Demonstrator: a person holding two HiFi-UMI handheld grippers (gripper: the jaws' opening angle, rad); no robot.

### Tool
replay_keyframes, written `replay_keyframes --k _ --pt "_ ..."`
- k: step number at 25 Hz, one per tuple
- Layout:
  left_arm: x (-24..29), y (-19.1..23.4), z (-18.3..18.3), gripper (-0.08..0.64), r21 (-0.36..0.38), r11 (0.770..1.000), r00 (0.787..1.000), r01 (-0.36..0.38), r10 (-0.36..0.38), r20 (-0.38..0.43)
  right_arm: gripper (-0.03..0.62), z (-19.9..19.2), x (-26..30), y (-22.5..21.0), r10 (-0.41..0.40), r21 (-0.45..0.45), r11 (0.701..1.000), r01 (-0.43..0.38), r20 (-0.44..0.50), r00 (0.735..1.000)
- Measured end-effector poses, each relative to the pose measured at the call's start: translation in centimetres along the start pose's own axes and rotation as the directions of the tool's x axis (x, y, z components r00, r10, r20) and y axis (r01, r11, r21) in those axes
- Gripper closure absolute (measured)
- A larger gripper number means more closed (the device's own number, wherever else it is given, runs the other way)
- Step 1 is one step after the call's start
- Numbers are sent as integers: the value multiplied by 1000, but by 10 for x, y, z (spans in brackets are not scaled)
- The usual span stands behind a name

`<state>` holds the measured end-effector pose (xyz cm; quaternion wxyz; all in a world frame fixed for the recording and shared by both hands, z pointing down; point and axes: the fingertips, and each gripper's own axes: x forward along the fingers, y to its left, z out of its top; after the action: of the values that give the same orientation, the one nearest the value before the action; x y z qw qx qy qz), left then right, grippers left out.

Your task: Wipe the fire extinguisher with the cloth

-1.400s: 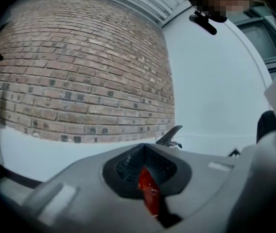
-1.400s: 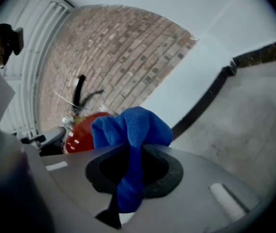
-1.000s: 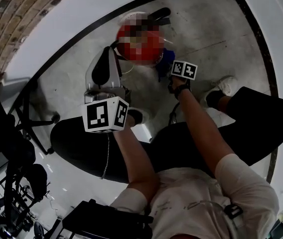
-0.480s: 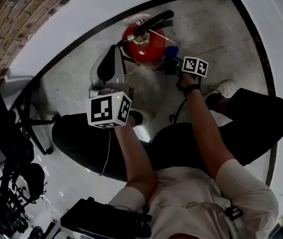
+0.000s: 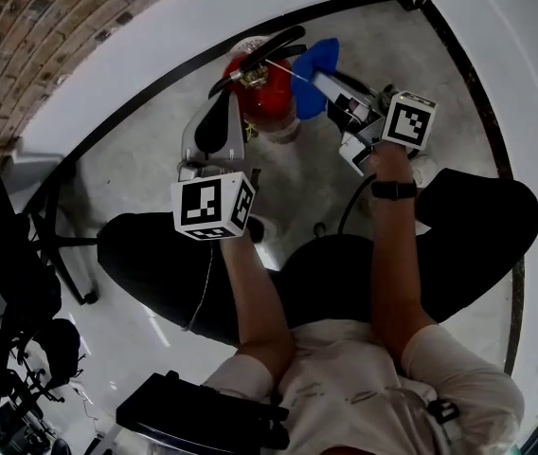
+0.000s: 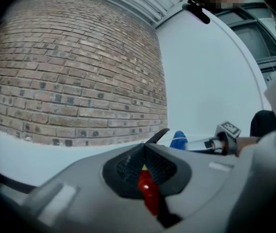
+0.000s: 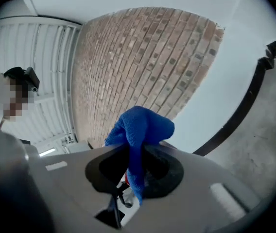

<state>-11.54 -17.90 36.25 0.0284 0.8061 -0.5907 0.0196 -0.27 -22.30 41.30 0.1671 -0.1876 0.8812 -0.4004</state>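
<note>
Blue cloth (image 5: 313, 60) clamped in right tool (image 5: 322, 80), beside red fire extinguisher (image 5: 271, 104); left tool (image 5: 228, 100) closed.

Floor: grey concrete (image 5: 411, 74), mottled, ending at a black skirting (image 5: 155, 76) along the white wall beyond both pairs of jaws.
Extinguisher (image 5: 267, 100): red, upright on the floor close to the skirting, between the jaws of the left gripper (image 5: 225, 100) and those of the right gripper (image 5: 318, 79).
Shoes: a white one (image 5: 427, 167) on the floor behind the right jaws, a dark one (image 5: 258, 224) behind the left jaws.
Chair (image 5: 23, 245): black, standing on the floor well apart to the left of the left jaws.
</note>
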Motion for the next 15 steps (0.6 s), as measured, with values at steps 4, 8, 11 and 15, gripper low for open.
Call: replay_keyframes --k 4,8,11,15 --pt "-2 -3 3 558 7 1000 1000 -2 2 0 526 -7 23 11 -44 -63 997 40 -77 996" --pt "-2 1 1 558 9 1000 1000 -12 12 -9 528 -5 30 1 -41 -72 997 36 -67 997" --pt "0 4 -4 558 4 1000 1000 -17 17 -17 528 -4 22 -18 -56 -31 998 55 -27 998" --pt "4 6 -11 558 1 1000 1000 -14 14 -28 529 -49 8 -92 -256 -20 966 256 -134 957"
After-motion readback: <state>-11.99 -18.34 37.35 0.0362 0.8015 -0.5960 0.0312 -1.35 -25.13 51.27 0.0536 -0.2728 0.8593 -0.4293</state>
